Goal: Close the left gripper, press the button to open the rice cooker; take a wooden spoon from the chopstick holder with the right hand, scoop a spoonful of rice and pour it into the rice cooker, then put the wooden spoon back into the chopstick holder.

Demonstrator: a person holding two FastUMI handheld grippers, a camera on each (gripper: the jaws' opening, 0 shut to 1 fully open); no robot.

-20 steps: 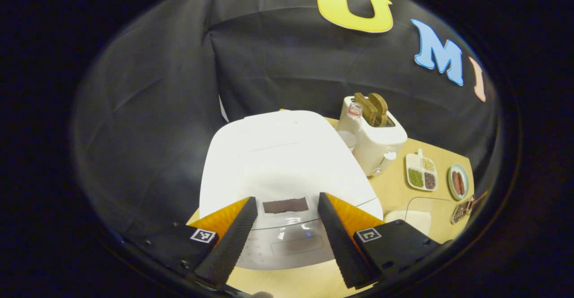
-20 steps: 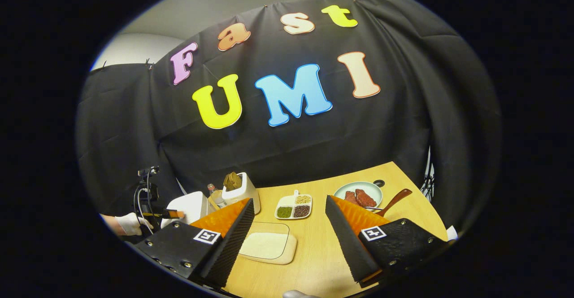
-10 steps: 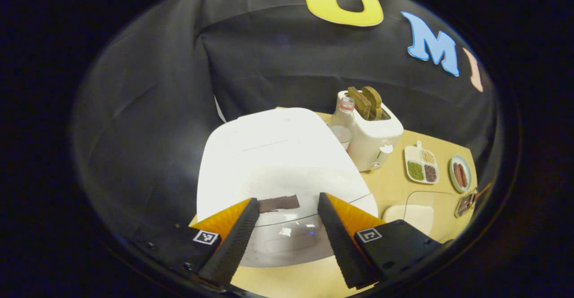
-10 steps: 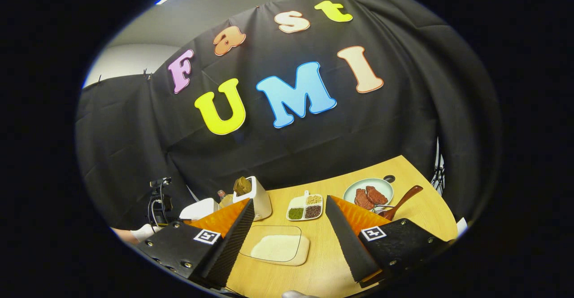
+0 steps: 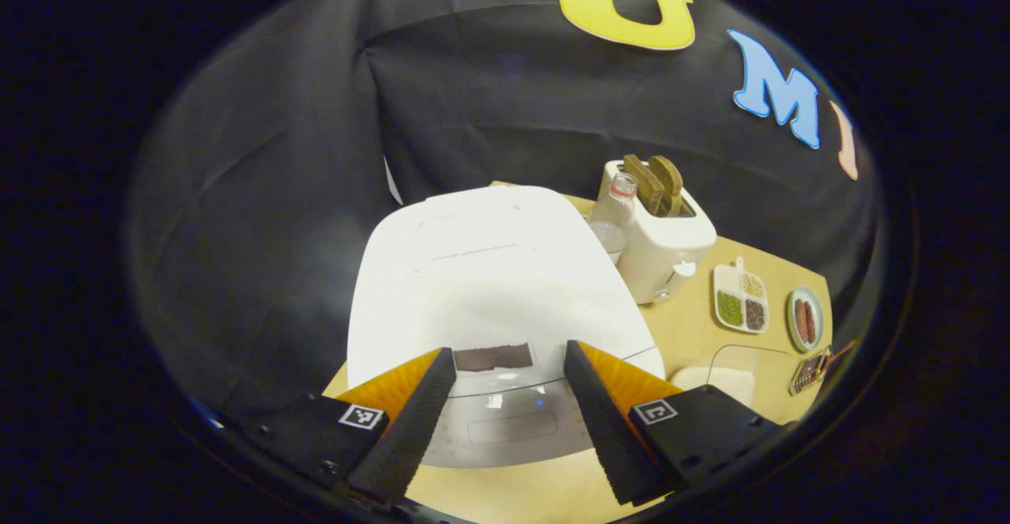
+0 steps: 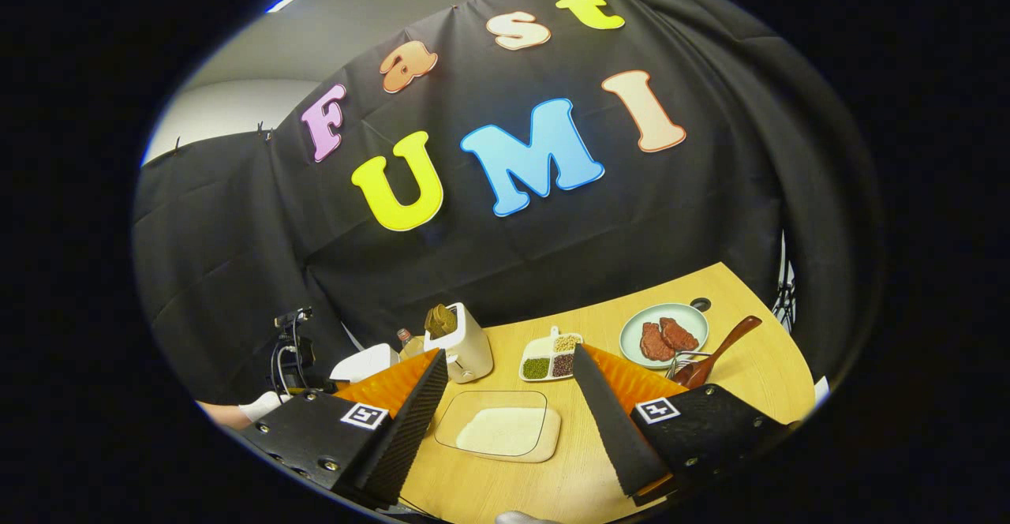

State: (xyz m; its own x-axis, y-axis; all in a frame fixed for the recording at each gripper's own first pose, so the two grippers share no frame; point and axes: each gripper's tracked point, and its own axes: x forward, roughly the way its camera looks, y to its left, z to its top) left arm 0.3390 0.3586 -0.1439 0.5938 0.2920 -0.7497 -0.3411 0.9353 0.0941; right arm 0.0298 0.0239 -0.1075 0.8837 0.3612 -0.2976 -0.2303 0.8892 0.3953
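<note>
Now, going left to right in the left gripper view, the left gripper [image 5: 505, 409] is hovering with its fingers spread apart, gripping nothing, over the front of the white rice cooker [image 5: 485, 271], whose lid is lying closed, a dark strip near its front edge. Rightward, a toaster [image 5: 659, 244] is standing beside it. In the right gripper view, the right gripper [image 6: 509, 421] is likewise gaping empty above the rice tray [image 6: 499, 432]. Farther right, the wooden spoon [image 6: 714, 350] is leaning in the chopstick holder [image 6: 680, 364], handle pointing up and right. No legible labels.
</note>
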